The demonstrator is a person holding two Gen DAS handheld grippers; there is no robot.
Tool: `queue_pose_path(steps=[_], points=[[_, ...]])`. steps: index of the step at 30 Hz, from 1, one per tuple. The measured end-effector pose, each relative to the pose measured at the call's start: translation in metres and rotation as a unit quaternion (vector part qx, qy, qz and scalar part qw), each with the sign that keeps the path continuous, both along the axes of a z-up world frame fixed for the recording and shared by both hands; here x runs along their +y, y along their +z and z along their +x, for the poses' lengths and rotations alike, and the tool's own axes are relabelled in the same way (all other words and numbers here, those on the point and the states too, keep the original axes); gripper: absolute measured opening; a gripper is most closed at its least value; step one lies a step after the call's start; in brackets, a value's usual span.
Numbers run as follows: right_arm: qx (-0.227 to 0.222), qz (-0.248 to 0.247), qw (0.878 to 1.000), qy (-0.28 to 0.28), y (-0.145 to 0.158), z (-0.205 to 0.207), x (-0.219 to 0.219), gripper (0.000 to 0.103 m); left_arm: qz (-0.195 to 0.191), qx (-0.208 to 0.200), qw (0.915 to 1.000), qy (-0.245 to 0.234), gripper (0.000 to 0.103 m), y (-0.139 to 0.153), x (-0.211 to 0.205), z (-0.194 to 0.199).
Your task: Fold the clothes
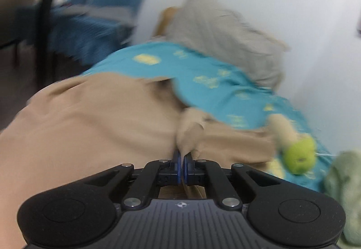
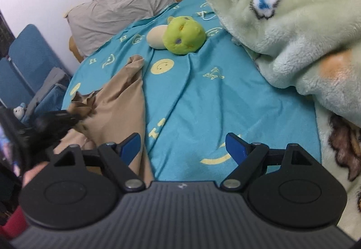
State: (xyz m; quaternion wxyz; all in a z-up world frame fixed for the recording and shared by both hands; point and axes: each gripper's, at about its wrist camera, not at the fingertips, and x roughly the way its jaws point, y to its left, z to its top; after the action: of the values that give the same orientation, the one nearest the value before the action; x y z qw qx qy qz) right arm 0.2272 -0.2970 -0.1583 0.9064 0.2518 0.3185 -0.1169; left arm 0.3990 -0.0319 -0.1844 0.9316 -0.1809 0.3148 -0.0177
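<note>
Tan garment point(image 1: 94, 127) fills the lower left of the left wrist frame, a bunched fold pinched in the left gripper point(image 1: 182, 158) for lifting. Right gripper point(image 2: 182, 147), jaws wide and empty, hovers over the bedsheet point(image 2: 203, 100), seemingly ready to take another edge.

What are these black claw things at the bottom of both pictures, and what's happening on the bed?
They are hand-held grippers, one in each of a person's hands, each with a camera looking along its fingers. In the left camera's blurred picture, the left gripper is pinched shut on the tan garment. In the right camera's picture, the right gripper is open and holds nothing, above the teal sheet. Also on the bed: a green plush toy, a grey pillow and a fluffy pale green blanket.
</note>
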Motion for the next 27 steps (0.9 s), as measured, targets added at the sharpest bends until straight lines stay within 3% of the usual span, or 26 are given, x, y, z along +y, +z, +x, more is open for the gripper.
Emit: queue_pose_path(steps=[2,5,7,9,11,13,15,17,20,24,27], points=[[0.0,-0.006,1.0,0.007,-0.001,0.001,0.004,0.084,0.027,0.032,0.9991,0.006,0.004,-0.01,0.01,0.004],[0.0,-0.015,1.0,0.013,-0.001,0.003,0.007,0.084,0.079,0.046,0.9956,-0.016,0.013,-0.011,0.008,0.0],[0.0,-0.02,1.0,0.014,-0.001,0.003,0.007,0.084,0.083,0.038,0.9957,-0.018,0.033,0.0,0.01,-0.013],[-0.001,-0.025,1.0,0.016,0.0,0.003,0.008,0.084,0.084,0.03,0.9954,-0.034,0.044,0.016,0.01,-0.03],[-0.004,-0.031,0.999,0.02,0.002,0.001,0.01,0.084,0.115,0.014,0.9917,-0.054,0.051,0.039,0.004,-0.052],[-0.01,-0.035,0.999,0.023,0.005,-0.002,0.012,0.084,0.139,-0.008,0.9876,-0.072,0.072,0.062,0.002,-0.086],[-0.021,-0.039,0.999,0.031,0.009,-0.006,0.016,0.084,0.146,-0.029,0.9853,-0.083,0.083,0.081,0.001,-0.122],[-0.031,-0.045,0.998,0.042,0.014,-0.011,0.021,0.084,0.157,-0.047,0.9816,-0.098,0.084,0.099,-0.002,-0.16],[-0.044,-0.054,0.996,0.062,0.022,-0.021,0.03,0.084,0.163,-0.049,0.9806,-0.097,0.093,0.113,-0.003,-0.203],[-0.06,-0.07,0.991,0.093,0.032,-0.038,0.047,0.084,0.165,-0.053,0.9805,-0.093,0.103,0.121,0.005,-0.248],[-0.07,-0.081,0.987,0.116,0.039,-0.051,0.057,0.084,0.146,-0.058,0.9822,-0.103,0.103,0.121,0.015,-0.272]])
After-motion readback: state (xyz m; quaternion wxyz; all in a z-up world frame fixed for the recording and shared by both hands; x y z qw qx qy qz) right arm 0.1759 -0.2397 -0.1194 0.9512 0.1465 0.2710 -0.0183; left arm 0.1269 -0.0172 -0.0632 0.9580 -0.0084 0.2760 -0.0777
